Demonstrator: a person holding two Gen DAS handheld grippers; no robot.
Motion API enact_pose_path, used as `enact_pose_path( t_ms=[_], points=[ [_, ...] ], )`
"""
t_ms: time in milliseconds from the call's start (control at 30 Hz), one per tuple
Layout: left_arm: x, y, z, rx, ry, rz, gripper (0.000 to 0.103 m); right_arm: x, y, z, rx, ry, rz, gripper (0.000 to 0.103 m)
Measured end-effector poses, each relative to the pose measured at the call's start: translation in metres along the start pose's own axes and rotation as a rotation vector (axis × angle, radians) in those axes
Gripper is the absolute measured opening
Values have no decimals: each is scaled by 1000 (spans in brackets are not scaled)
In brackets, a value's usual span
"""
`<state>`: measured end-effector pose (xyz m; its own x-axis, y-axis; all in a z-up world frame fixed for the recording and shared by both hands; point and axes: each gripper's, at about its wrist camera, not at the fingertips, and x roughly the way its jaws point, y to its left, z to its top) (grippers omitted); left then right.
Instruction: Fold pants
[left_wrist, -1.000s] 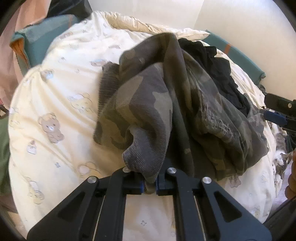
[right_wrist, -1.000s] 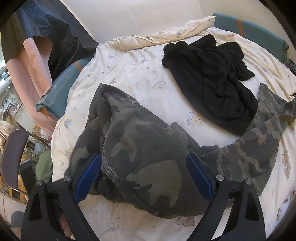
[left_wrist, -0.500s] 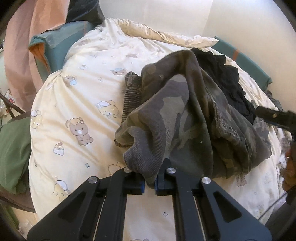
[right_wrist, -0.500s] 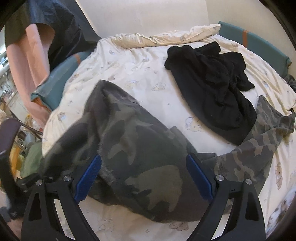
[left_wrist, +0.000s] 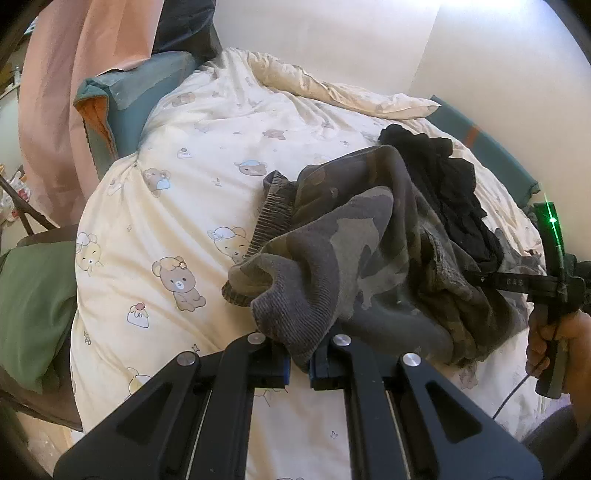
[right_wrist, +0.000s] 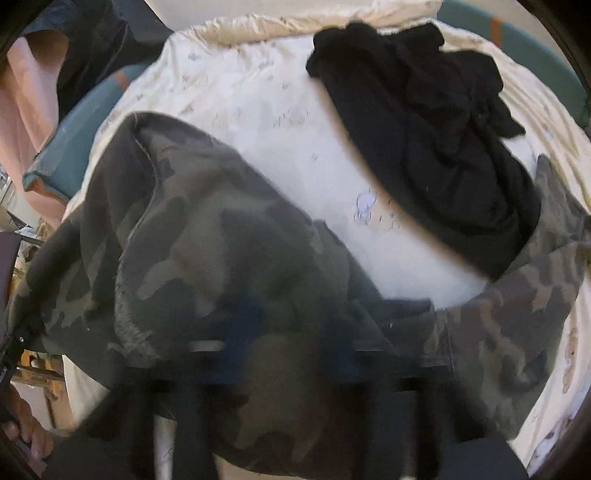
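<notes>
Left tool (left_wrist: 298, 363) clamped tight on a ribbed edge of camouflage pants (left_wrist: 351, 251), lifting it off the bed (left_wrist: 177, 221). Bear-print duvet underneath, green cushion (left_wrist: 33, 306) far left. Black garment (right_wrist: 424, 129) further back. Right tool (right_wrist: 288, 354) blurred, closing with the pants' cloth bunched between; grip itself impossible to tell.

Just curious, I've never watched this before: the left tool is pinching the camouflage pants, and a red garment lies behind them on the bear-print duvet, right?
Not quite. The garment is black, not red, as the right wrist view shows. The left tool does pinch the camouflage pants over the bear-print duvet.
</notes>
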<state>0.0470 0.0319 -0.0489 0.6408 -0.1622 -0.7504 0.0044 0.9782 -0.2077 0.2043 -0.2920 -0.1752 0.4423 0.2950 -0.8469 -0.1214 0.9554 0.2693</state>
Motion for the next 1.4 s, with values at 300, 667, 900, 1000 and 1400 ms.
enact_pose_path(
  t_ms=[300, 667, 900, 1000, 1400],
  points=[
    [-87, 9, 22, 62, -151, -18, 4, -127, 41, -7, -126, -268, 33, 4],
    [-200, 91, 74, 2, -316, 134, 4, -306, 97, -28, -232, -516, 187, 4],
    [-160, 90, 48, 18, -185, 150, 4, -277, 138, -66, -314, -339, 237, 4],
    [-123, 82, 27, 21, -77, 170, 5, -206, 130, -87, -277, -130, 246, 4],
    [-63, 80, -52, 117, 228, 184, 21, -53, 133, -181, -348, 460, 286, 10]
  ],
)
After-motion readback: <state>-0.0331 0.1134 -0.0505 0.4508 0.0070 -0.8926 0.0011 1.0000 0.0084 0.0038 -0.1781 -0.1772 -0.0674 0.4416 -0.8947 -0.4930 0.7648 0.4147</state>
